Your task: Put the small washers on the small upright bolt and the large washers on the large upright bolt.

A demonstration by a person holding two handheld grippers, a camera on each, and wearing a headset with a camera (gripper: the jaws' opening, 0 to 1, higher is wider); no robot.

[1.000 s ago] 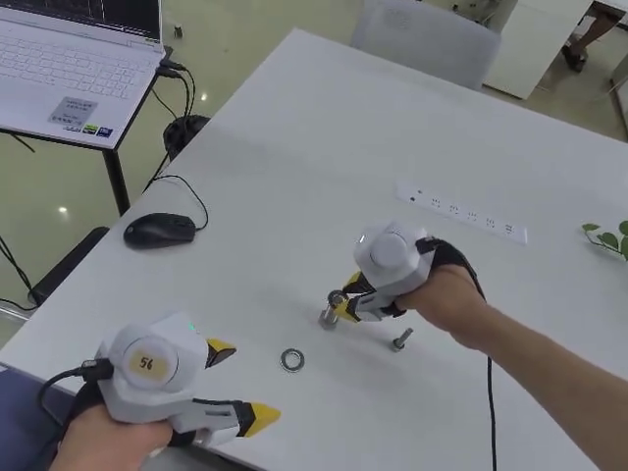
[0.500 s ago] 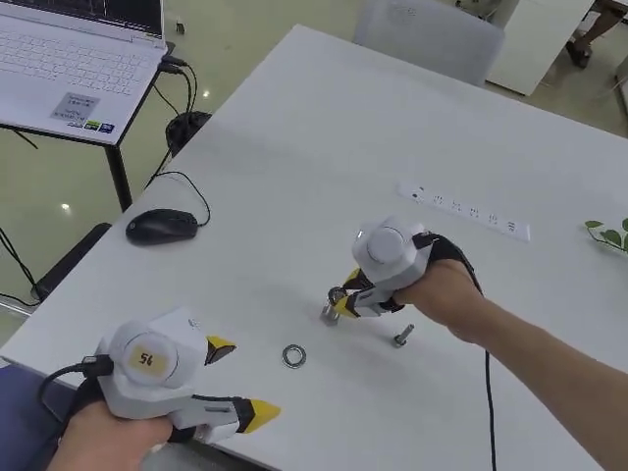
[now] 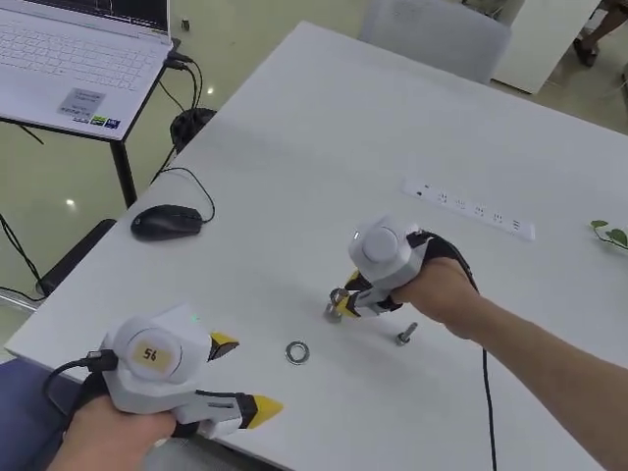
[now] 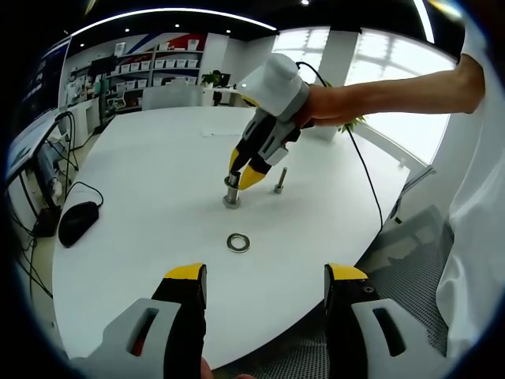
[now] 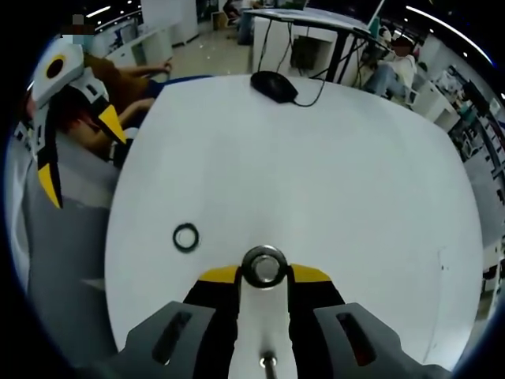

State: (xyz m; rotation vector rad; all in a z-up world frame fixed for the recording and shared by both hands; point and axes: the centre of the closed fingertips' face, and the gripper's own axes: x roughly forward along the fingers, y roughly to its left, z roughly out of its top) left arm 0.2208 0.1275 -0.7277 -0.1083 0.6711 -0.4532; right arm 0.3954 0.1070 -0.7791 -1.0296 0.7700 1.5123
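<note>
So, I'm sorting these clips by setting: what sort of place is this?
Most likely an open-plan office or lab workroom: a white table with a power strip on it, a laptop set up beside it, and what look like stocked shelves at the back.

Your large bolt [image 3: 334,314] stands upright on the counter [image 3: 294,167], with a steel washer [image 5: 264,251] at its top, pinched in your right tool [image 3: 340,304]. The small bolt [image 3: 404,336] stands near it. A second washer [image 3: 296,351] lies flat, apart from both.
</note>
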